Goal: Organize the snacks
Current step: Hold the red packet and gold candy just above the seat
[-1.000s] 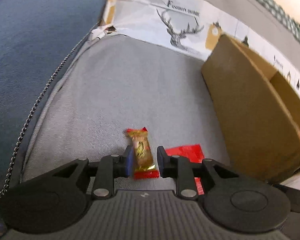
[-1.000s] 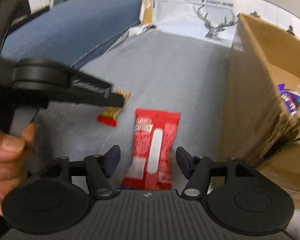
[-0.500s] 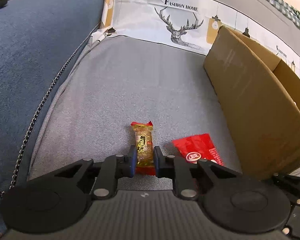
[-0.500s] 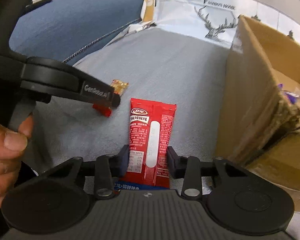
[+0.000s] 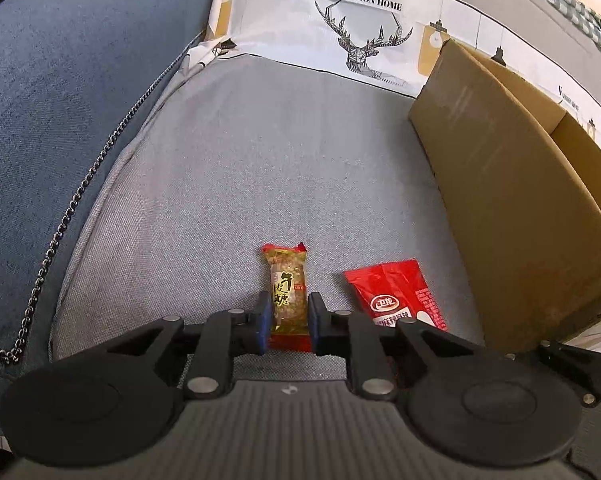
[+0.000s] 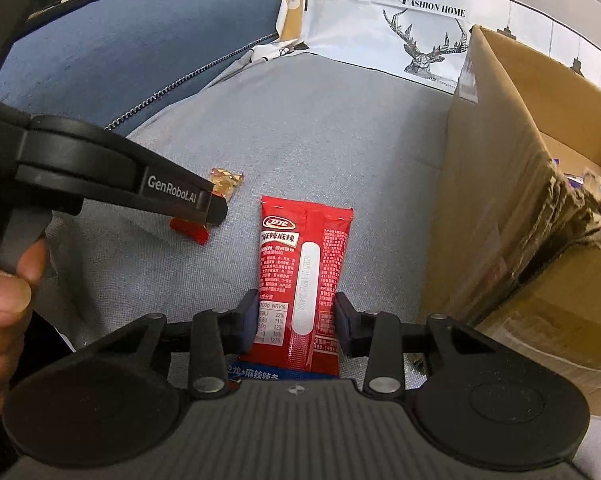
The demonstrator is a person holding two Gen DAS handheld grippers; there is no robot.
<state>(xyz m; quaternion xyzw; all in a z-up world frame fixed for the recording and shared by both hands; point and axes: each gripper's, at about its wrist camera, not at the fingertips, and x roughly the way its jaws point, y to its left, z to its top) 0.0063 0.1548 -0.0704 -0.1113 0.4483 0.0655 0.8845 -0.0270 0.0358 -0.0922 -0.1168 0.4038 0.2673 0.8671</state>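
Jaws now closed, crinkly candy, glossy red packet

**Left gripper clamped on the gold candy**

Your left gripper pinches the gold candy lying on the grey cushion. Just right of it lies a red packet; the cardboard box stands farther right.
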